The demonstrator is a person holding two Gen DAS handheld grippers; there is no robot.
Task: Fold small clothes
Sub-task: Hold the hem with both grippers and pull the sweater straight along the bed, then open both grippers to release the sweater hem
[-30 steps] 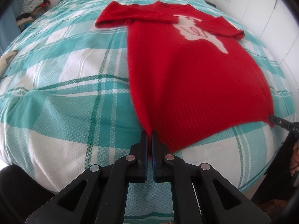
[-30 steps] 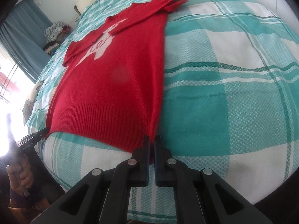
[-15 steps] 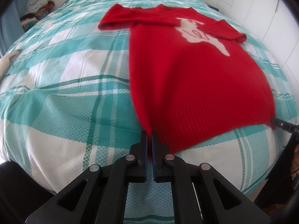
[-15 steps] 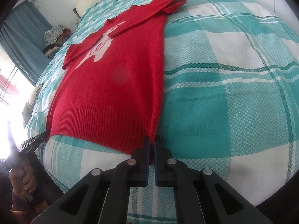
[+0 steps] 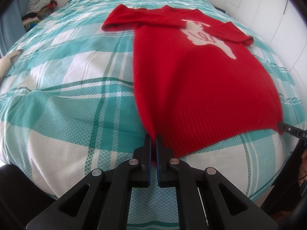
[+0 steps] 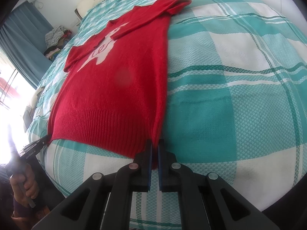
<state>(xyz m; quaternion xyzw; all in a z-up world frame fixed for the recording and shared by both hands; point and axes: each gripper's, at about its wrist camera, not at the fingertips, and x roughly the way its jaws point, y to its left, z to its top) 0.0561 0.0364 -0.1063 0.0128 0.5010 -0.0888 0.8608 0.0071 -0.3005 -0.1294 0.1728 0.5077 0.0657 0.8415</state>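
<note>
A small red knitted sweater [image 5: 201, 80] with a white motif on the chest lies flat on the bed, both sleeves folded across the chest. It also shows in the right wrist view [image 6: 119, 88]. My left gripper [image 5: 153, 140] is shut on the sweater's ribbed hem at its left corner. My right gripper [image 6: 155, 145] is shut on the hem at its right corner. Each gripper's tip shows in the other's view, at the opposite hem corner: the right one [image 5: 287, 129] and the left one [image 6: 38, 143].
The bed has a teal and white checked cover [image 5: 67, 95]. A pile of clothes [image 5: 40, 5] lies by a blue curtain beyond the bed's far left. White cupboard doors [image 5: 278, 9] stand along the right. A bright window [image 6: 7, 88] is at the left.
Both grippers have kept their hold on the hem corners and risen slightly, so the sweater appears a little lower and farther in both views.
</note>
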